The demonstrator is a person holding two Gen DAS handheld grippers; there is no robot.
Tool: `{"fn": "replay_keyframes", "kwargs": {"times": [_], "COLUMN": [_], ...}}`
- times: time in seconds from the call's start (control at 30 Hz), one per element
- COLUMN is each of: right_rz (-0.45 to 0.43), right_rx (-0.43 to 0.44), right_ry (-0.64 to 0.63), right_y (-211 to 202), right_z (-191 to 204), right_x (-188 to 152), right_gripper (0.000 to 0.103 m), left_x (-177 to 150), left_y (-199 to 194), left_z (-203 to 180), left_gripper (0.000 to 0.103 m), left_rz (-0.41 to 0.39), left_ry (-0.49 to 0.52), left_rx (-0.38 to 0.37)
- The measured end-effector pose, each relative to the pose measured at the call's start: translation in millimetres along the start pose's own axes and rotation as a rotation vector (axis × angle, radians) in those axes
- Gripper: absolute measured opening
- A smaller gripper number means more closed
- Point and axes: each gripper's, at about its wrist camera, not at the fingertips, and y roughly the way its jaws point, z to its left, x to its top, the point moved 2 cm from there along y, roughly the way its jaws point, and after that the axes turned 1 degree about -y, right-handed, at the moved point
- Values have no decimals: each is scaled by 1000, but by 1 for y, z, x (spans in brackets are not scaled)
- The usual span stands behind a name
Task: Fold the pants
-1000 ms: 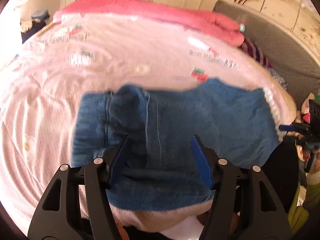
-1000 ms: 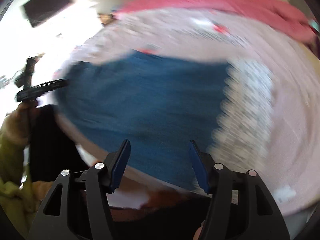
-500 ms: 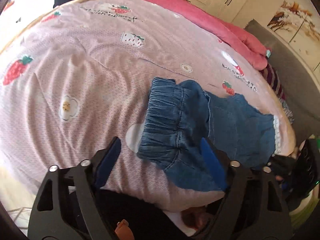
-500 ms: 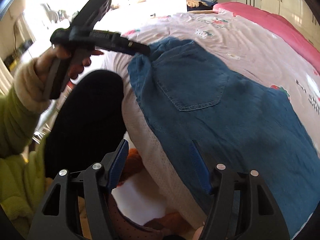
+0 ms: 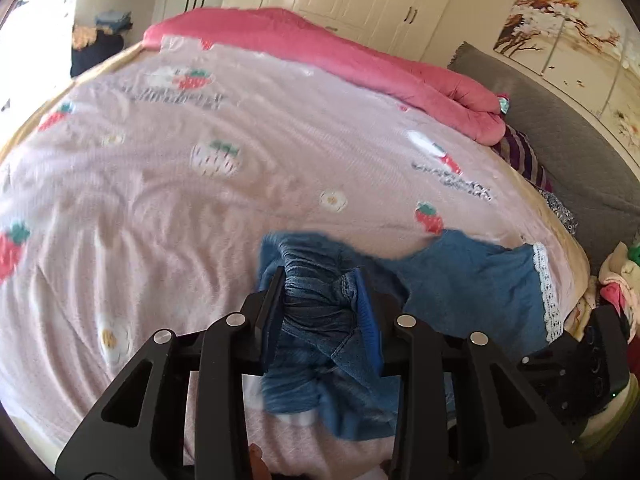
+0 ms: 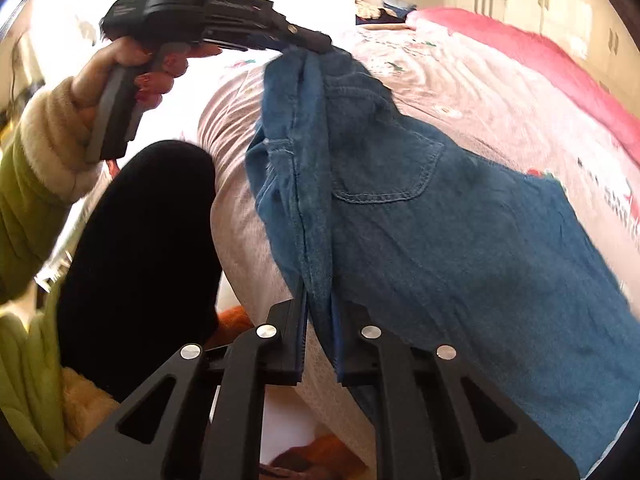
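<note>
Blue denim pants (image 6: 440,232) with a back pocket and white lace hem (image 5: 546,292) lie near the front edge of a pink strawberry-print bed (image 5: 200,208). My left gripper (image 5: 320,300) is shut on the gathered elastic waistband (image 5: 316,292) and lifts it off the bed; it also shows in the right wrist view (image 6: 316,42) at the top, held by a hand. My right gripper (image 6: 320,312) is shut on the near folded edge of the pants, which hangs taut between both grippers.
A pink quilt (image 5: 340,56) lies along the far side of the bed. A grey headboard (image 5: 560,136) and striped pillow (image 5: 520,156) are at the right. The person's black-clad leg (image 6: 140,260) stands against the bed's front edge.
Both grippers were open half a second ago. The left has closed on the waistband and the right on the pants' near edge, lifting the edge off the bed.
</note>
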Motion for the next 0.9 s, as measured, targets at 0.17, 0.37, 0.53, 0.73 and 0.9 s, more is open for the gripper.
{"fn": "replay_keyframes", "kwargs": {"times": [0.17,0.37,0.53,0.73,0.9], "right_rz": [15,-3,-118,-174,-62], "right_rx": [31,139,128,-105,-182], "right_ry": [4,50,227,523,726], "right_y": [12,-7,-60,-108,-115], "right_z": [2,-2,-51,-146,-188], "right_x": [-3,-10,-25,-70,-129], "right_gripper": [21,33,46,60,62], "left_x": [-28,-30,-21,-9,-40], "left_y": [-3,-33,-67,-41,26], "left_z": [34,28,6,-70,-137], "left_gripper": [34,44,51,60,62], "left_rz": [52,27,-50,-64,74], "left_ry": [-125,-80,0,161,310], "left_rx": [-44,27,158,60,16]}}
